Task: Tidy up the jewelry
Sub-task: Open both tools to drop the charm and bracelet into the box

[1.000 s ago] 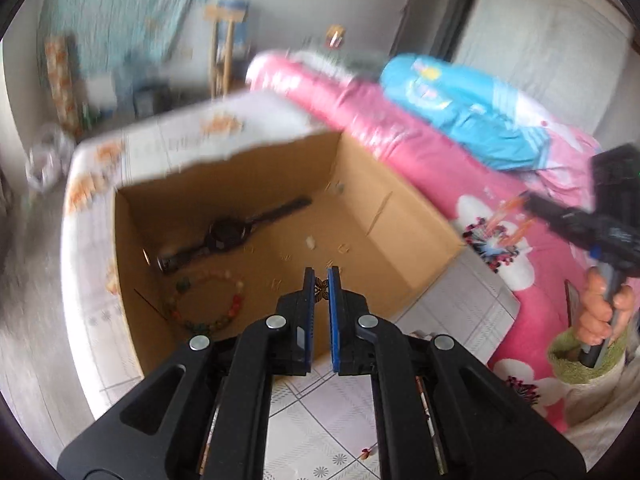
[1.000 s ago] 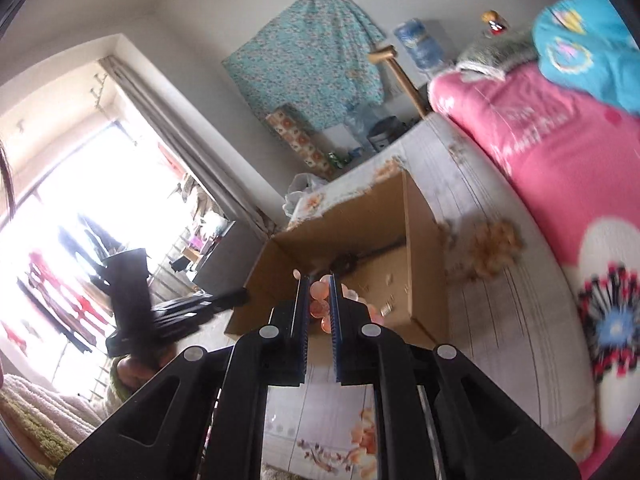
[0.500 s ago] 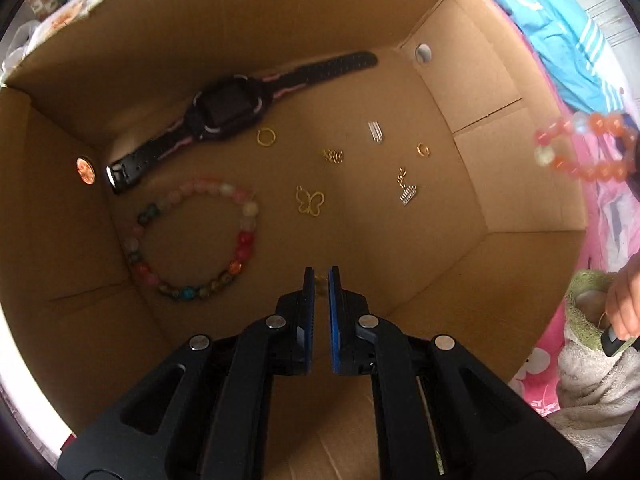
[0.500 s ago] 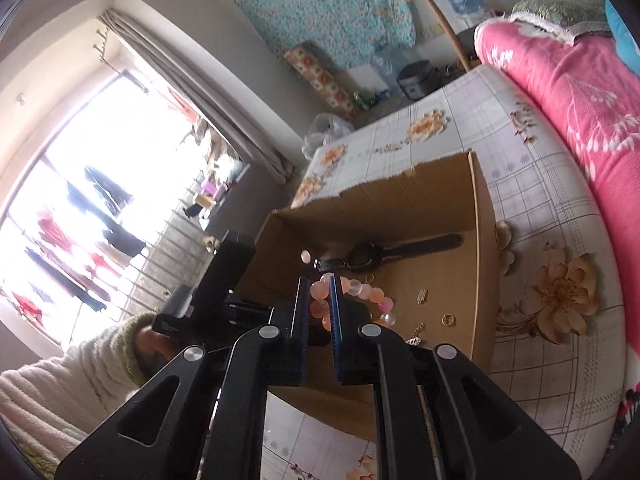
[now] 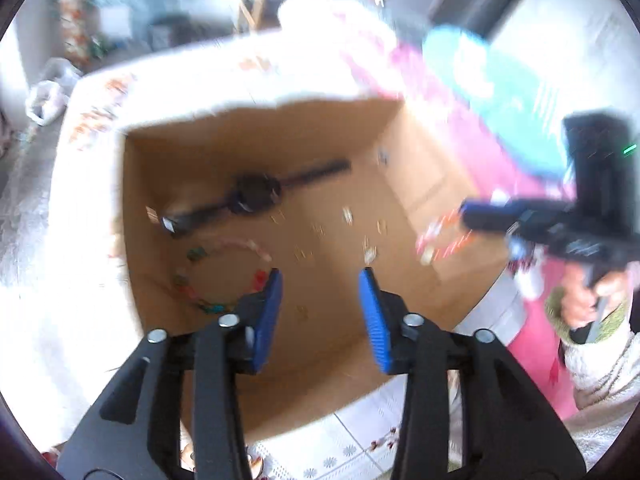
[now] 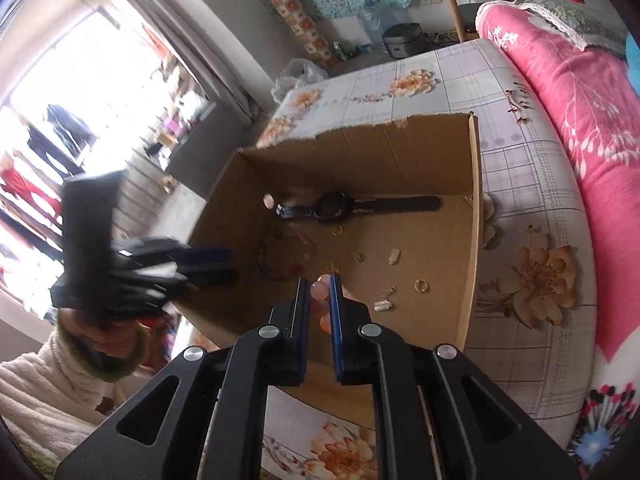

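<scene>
An open cardboard box (image 5: 420, 184) (image 6: 474, 200) sits on a floral cloth. On its floor lie a black watch (image 5: 256, 194) (image 6: 336, 208), a multicoloured bead bracelet (image 5: 224, 276) (image 6: 286, 254) and several small gold pieces (image 6: 420, 285). My left gripper (image 5: 320, 276) (image 6: 228, 264) hovers over the box's near side, its jaws opening, with nothing between the pads. My right gripper (image 6: 319, 280) (image 5: 466, 212) is shut on a pink bead bracelet (image 6: 320, 292) (image 5: 436, 240), which hangs over the box's right part.
The box rests on a bed with a floral grid cloth (image 6: 520, 360). A pink flowered blanket (image 6: 580, 120) lies along the right. A person's hands in cream sleeves (image 6: 36, 392) hold both grippers. A window and room clutter are far behind.
My left gripper has pulled back up out of the box and its jaws have parted; the small gold piece is no longer between them. The right gripper brought the pink bracelet over the box.
</scene>
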